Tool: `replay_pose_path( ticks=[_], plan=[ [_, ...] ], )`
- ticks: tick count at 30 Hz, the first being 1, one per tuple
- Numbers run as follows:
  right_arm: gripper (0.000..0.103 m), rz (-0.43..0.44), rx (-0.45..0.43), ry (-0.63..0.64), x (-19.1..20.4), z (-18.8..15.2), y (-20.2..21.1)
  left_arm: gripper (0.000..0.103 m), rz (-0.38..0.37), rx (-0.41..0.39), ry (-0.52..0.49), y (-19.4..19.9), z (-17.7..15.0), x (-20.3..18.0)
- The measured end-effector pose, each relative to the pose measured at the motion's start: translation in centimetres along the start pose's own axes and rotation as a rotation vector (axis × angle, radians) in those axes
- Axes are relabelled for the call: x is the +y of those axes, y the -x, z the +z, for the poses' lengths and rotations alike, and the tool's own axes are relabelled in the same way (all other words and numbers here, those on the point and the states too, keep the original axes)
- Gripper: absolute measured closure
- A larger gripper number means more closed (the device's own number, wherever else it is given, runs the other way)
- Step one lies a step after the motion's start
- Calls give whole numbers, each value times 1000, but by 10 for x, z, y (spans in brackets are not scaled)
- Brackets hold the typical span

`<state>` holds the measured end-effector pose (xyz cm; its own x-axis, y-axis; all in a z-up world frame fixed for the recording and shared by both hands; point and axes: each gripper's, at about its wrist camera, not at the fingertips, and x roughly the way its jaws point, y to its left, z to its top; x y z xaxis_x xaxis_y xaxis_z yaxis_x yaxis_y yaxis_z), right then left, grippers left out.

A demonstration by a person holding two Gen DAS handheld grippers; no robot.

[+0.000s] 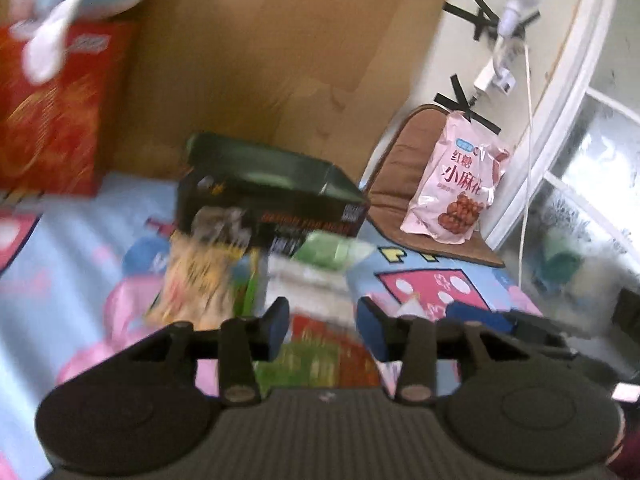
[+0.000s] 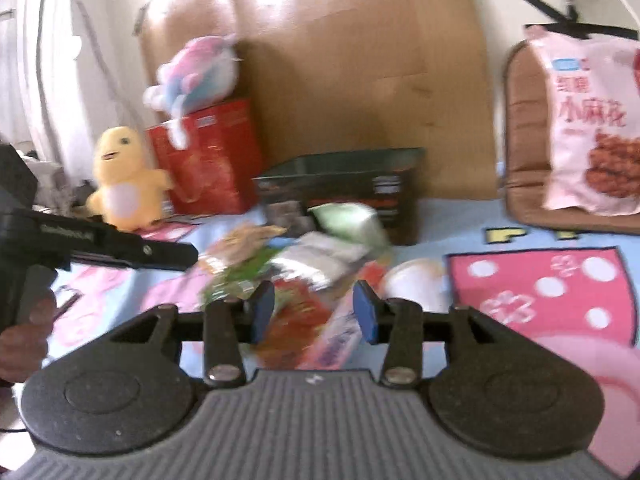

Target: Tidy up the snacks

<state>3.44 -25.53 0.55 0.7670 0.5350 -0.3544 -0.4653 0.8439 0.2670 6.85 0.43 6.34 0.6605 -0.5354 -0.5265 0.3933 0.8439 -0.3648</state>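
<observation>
A blurred heap of snack packets, yellow, green, silver and red, lies mid-bed on the cartoon sheet, just before a dark open box. Left claw and right claw gape empty above it.

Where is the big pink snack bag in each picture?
Left wrist view: the pink plastic snack bag stands right of centre, leaning on the brown cushion.
Right wrist view: the bag is at the far right edge, on the same cushion.
Shared landmark: the open black box, left of the bag.
</observation>
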Motion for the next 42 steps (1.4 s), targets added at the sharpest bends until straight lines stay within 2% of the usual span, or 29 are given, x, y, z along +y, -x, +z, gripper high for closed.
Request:
replay_pose_path(
  ticks=[2, 5, 9, 12, 14, 16, 18, 21, 25, 29, 32, 35, 36, 38, 42],
  plan=[
    [57, -10, -8, 24, -11, 13, -14, 62, 1, 8, -25, -23, 14, -2],
    [57, -33, 6, 93, -26, 27, -42, 62, 9, 18, -10, -52, 27, 3],
    [57, -18, 65, 182, -28, 40, -84, 61, 7, 24, -42, -81, 36, 5],
    [57, 11, 95, 230, -26, 42, -107, 64, -49, 58, -18, -103, 40, 10],
    [58, 22, 115, 252, -25, 43, -119, 72, -70, 86, 0, -115, 40, 13],
    [68, -3, 103, 279, -24, 40, -122, 77, -79, 77, 3, -111, 39, 13],
    [69, -6, 86, 276, -24, 37, -112, 79, -112, 44, 37, -93, 37, 13],
    [69, 24, 14, 264, -16, 40, -82, 79, -139, -51, 41, -55, 39, 5],
    [69, 36, -126, 317, 7, 61, -56, 78, -90, -178, -23, -25, 63, -5],
    [69, 43, -185, 365, 18, 91, -79, 78, -9, -237, -34, -35, 90, 12],
    [69, 47, -128, 359, 20, 104, -116, 78, 46, -205, -1, -60, 94, 32],
    [66, 56, -9, 333, 17, 107, -150, 73, 108, -142, 28, -87, 90, 47],
    [62, 52, 15, 327, 17, 106, -155, 73, 130, -130, 31, -91, 88, 50],
    [60, 48, 13, 331, 16, 103, -150, 66, 147, -140, 47, -86, 84, 53],
    [48, 48, -49, 296, 6, 99, -109, 63, 116, -194, 93, -51, 74, 57]
  ],
)
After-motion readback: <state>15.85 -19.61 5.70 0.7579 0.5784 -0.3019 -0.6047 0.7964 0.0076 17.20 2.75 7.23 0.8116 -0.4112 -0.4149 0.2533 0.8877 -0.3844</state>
